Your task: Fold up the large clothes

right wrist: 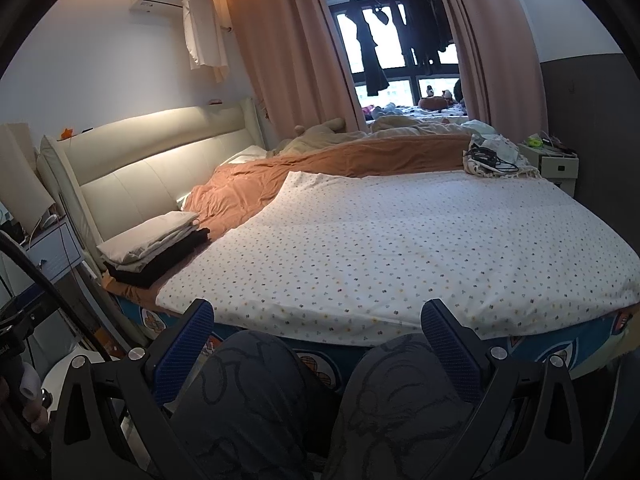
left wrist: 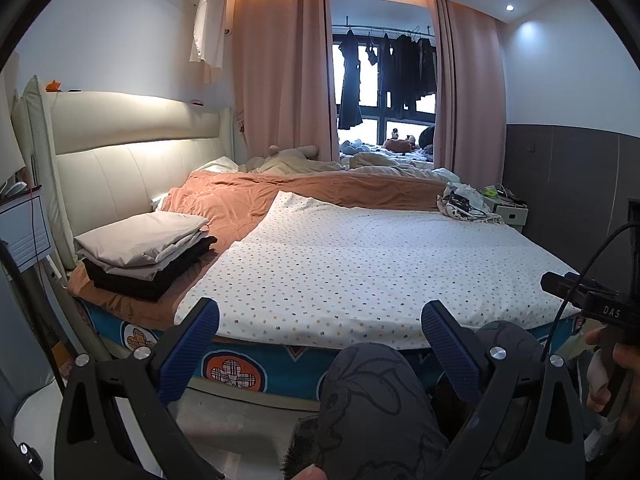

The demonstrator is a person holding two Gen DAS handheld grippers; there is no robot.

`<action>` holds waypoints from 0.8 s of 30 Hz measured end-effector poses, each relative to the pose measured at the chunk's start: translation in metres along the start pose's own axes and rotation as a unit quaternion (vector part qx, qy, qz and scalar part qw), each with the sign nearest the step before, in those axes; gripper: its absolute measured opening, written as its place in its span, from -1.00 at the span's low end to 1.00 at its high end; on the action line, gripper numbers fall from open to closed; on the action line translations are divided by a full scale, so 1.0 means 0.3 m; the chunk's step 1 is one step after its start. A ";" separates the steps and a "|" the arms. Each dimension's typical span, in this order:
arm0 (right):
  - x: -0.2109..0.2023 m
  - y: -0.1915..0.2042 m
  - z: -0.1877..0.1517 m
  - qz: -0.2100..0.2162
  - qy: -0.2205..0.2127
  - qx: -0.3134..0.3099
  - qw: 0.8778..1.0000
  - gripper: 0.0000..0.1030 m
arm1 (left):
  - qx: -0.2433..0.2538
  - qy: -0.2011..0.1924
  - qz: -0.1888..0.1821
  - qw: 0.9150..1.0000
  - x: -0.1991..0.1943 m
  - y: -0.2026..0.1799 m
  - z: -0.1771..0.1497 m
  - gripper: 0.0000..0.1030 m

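A large white cloth with small coloured dots (left wrist: 360,256) lies spread flat over the bed; it also shows in the right wrist view (right wrist: 400,248). Its near edge hangs a little over the bed's front side. My left gripper (left wrist: 320,336) is open and empty, held back from the bed, in front of the cloth's near edge. My right gripper (right wrist: 318,338) is open and empty, also short of the near edge. A stack of folded clothes, grey on black (left wrist: 148,252), sits at the bed's left end by the headboard; it shows in the right wrist view too (right wrist: 156,248).
An orange duvet (left wrist: 248,196) lies bunched behind the cloth. A pile with cables (left wrist: 464,200) sits at the far right corner of the bed, next to a nightstand (left wrist: 508,208). The person's knees (right wrist: 260,400) are between the grippers and the bed. A cream headboard (left wrist: 120,160) stands left.
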State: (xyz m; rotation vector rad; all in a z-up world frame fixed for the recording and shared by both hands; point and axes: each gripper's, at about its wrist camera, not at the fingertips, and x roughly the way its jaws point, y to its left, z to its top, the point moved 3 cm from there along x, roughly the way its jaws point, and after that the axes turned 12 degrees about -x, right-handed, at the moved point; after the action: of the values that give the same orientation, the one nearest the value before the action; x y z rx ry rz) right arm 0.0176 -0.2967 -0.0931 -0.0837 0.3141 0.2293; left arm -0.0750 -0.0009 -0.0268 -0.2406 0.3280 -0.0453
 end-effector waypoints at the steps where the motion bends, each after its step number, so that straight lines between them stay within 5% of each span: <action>1: 0.000 -0.001 -0.001 0.000 0.001 0.001 1.000 1.00 | -0.001 0.000 -0.001 1.000 0.000 0.003 -0.002 1.00; 24: -0.005 0.000 -0.005 -0.006 0.007 -0.002 1.000 1.00 | -0.017 0.000 -0.003 1.000 -0.017 0.029 -0.013 1.00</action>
State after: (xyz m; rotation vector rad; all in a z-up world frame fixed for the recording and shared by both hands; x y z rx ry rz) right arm 0.0157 -0.2972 -0.0939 -0.0910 0.3263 0.2174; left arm -0.0810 0.0070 -0.0309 -0.2746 0.3291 -0.0459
